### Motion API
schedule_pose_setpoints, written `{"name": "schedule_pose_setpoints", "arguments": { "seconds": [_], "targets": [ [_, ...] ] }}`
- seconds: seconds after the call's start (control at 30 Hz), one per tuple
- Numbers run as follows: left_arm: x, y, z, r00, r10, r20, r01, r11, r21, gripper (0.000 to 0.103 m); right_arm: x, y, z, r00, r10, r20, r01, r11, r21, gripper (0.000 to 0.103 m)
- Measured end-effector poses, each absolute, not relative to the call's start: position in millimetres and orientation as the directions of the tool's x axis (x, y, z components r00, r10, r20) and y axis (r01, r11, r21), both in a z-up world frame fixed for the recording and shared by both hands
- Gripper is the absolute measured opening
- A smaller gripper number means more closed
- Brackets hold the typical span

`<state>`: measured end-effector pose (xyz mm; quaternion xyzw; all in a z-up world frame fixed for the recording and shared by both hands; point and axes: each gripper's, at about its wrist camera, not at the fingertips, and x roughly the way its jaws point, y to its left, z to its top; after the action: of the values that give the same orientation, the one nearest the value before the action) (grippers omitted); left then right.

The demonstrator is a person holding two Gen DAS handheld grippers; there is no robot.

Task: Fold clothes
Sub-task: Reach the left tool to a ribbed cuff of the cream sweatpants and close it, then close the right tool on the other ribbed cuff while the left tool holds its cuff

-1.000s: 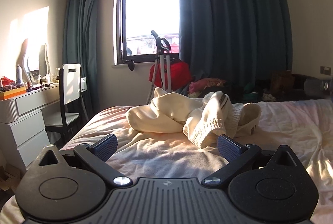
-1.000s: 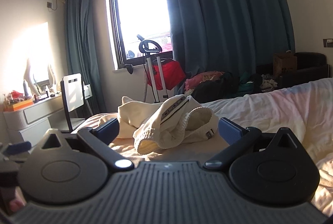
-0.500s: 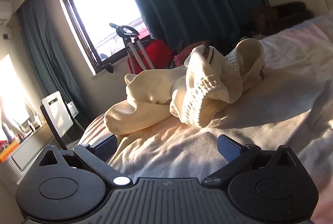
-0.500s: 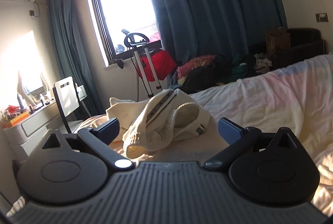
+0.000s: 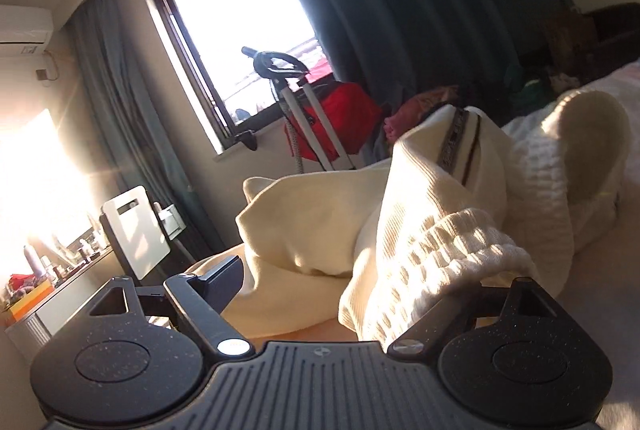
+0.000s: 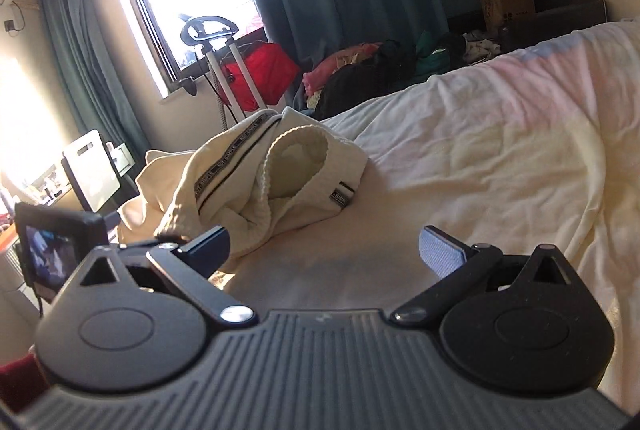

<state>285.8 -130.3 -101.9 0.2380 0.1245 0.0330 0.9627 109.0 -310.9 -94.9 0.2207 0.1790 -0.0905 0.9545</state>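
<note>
A crumpled cream garment (image 5: 420,214) with ribbed cuffs and a dark striped band lies in a heap on the bed. It also shows in the right wrist view (image 6: 256,182). My left gripper (image 5: 356,286) is open, tilted, and right up against the garment; a ribbed cuff (image 5: 452,270) lies between the jaws and hides the right fingertip. My right gripper (image 6: 324,250) is open and empty over the bedsheet (image 6: 480,158), just right of the garment, its left finger (image 6: 204,246) near the cloth's edge.
A white chair (image 5: 136,230) and a dresser (image 5: 32,294) stand left of the bed. A red bag on a trolley (image 6: 256,74), a clothes pile (image 6: 360,70) and dark curtains are beyond the bed by the window. The left gripper's camera unit (image 6: 52,250) shows at the left.
My left gripper has moved forward into the garment and tilted further; the cuff now lies between its jaws. My right gripper has moved closer and tipped down toward the sheet.
</note>
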Motion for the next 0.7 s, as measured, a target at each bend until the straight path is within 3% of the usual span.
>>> {"name": "schedule_pose_setpoints", "arguments": {
  "seconds": [0.1,0.17,0.2,0.23,0.27,0.4,0.7],
  "targets": [
    [297.3,-125.5,-80.8,0.958,0.132,-0.255,-0.032,0.932,0.362,0.063,116.6,-312.4,-107.1,0.923,-0.105,-0.371,0.256,0.887,0.385,0.103],
    [289.4,-114.2,-63.7,0.957,0.113,-0.267,-0.033,0.957,0.287,0.039,119.9,-314.0,-114.1,0.924,-0.104,-0.367,0.256,0.883,0.394,0.095],
    [285.4,-108.5,-55.1,0.957,0.102,-0.272,-0.033,0.968,0.249,0.014,121.6,-314.3,-116.4,0.924,-0.108,-0.368,0.26,0.881,0.396,0.088],
    [281.5,-102.8,-46.5,0.957,0.092,-0.276,-0.033,0.977,0.211,0.009,123.0,-313.5,-117.5,0.922,-0.118,-0.37,0.268,0.882,0.388,0.084],
    [277.5,-97.2,-37.9,0.956,0.082,-0.281,-0.034,0.985,0.172,0.009,124.3,-312.5,-118.5,0.919,-0.129,-0.372,0.277,0.883,0.379,0.079],
    [257.0,-75.1,-4.2,0.957,0.034,-0.288,-0.028,0.999,0.026,0.009,122.8,-305.8,-121.1,0.913,-0.191,-0.359,0.316,0.889,0.331,0.079],
    [126.4,-38.9,23.7,0.973,-0.064,-0.22,0.073,0.997,0.033,0.009,98.0,-288.4,-100.3,0.922,-0.181,-0.342,0.292,0.905,0.308,0.078]
  ]
}}
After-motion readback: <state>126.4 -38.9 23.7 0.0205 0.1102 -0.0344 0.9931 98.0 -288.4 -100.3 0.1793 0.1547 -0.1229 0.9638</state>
